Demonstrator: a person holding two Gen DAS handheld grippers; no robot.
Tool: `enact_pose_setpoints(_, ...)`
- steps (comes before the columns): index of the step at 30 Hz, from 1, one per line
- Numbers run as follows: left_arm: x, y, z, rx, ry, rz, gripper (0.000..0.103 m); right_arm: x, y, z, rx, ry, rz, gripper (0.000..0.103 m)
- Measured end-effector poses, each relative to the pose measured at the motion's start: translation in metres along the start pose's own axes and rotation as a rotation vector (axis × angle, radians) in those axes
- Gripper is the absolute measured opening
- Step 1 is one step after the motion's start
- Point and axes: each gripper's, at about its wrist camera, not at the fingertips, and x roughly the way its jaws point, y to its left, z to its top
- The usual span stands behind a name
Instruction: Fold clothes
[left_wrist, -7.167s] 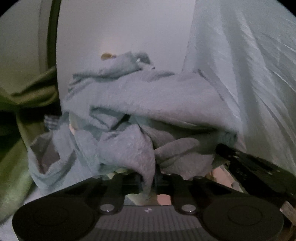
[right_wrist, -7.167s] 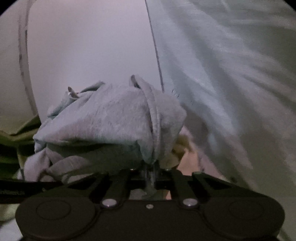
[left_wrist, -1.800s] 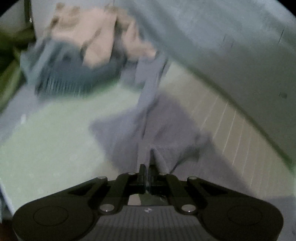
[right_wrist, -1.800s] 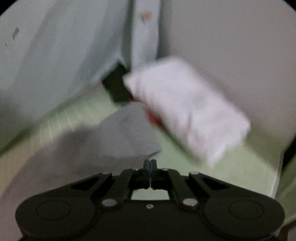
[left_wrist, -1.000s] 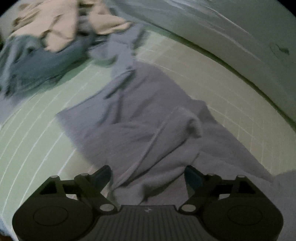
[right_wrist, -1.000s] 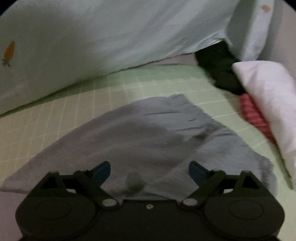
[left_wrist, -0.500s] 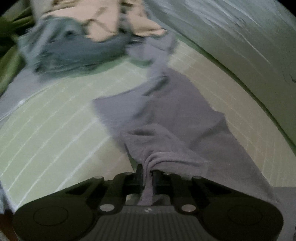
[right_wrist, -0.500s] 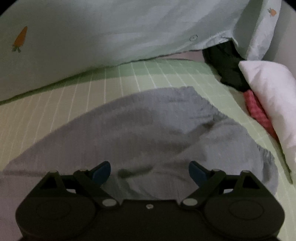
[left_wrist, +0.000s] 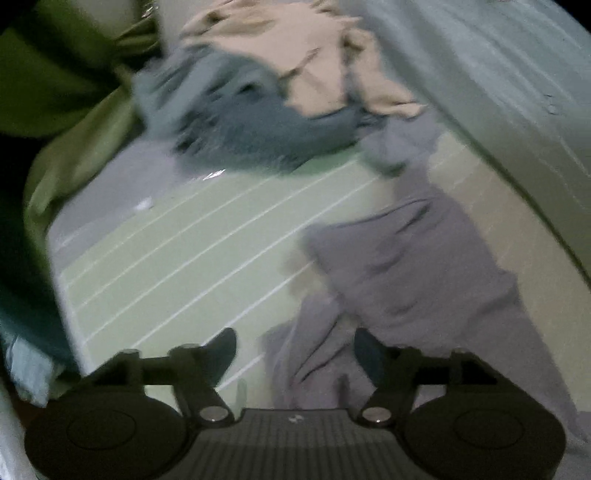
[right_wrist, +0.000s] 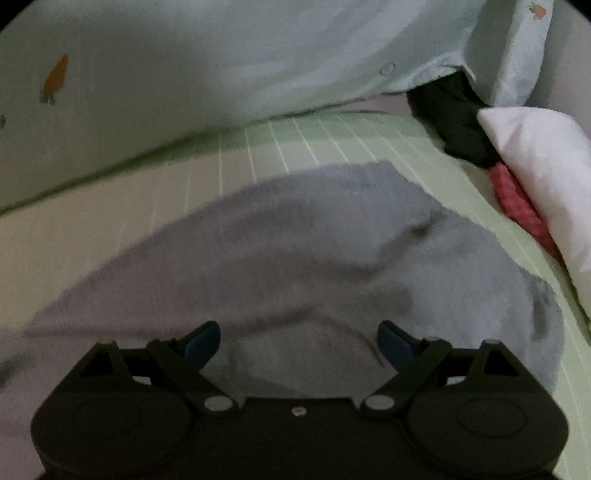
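- My left gripper (left_wrist: 294, 349) is opening, nothing pinched; my right gripper (right_wrist: 299, 341) stands wide, empty.
- The grey garment (left_wrist: 417, 266) lies under both on the green sheet (left_wrist: 177, 243).
- Its length runs from my left fingers toward the clothes pile (left_wrist: 258, 103).

Both wrist cameras look steeply down, close over a green checked sheet (left_wrist: 177, 251); each view shares the grey garment (right_wrist: 295, 251) spread there.

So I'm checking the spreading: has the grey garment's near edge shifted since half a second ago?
Yes. The grey garment, bunched between the left gripper jaws then, now lies released on the green sheet.
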Motion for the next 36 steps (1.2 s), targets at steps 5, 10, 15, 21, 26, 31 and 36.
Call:
enact_pose_setpoints(5,0.02,-0.042,0.016,0.059,0.023,-0.051,0.081,0.03,0.015,0.035,0.051,-0.011,0.048,0.094)
enact_pose_setpoints(10,0.047,-0.084,0.017,0.16,0.083,-0.045,0.081,0.066,0.043,0.058,0.127,0.013,0.124,0.093)
enact_pose_setpoints(15,0.058,-0.108,0.01,0.21,0.107,-0.063,0.081,0.086,0.08,0.068,0.094,0.019,0.075,0.092)
enact_pose_setpoints(21,0.063,-0.118,0.005,0.244,0.105,-0.057,0.081,0.092,0.081,0.077,0.005,-0.026,-0.001,0.001)
enact_pose_setpoints(26,0.061,-0.118,0.012,0.237,0.088,-0.055,0.081,0.11,0.052,0.109,0.039,-0.041,-0.006,0.0)
enact_pose_setpoints(31,0.056,-0.116,0.017,0.242,0.069,-0.041,0.081,0.109,0.014,0.164,0.071,-0.216,-0.093,0.001)
enact_pose_setpoints(36,0.056,-0.112,0.007,0.236,0.111,-0.059,0.082,0.094,-0.035,0.198,0.192,-0.283,-0.208,0.042)
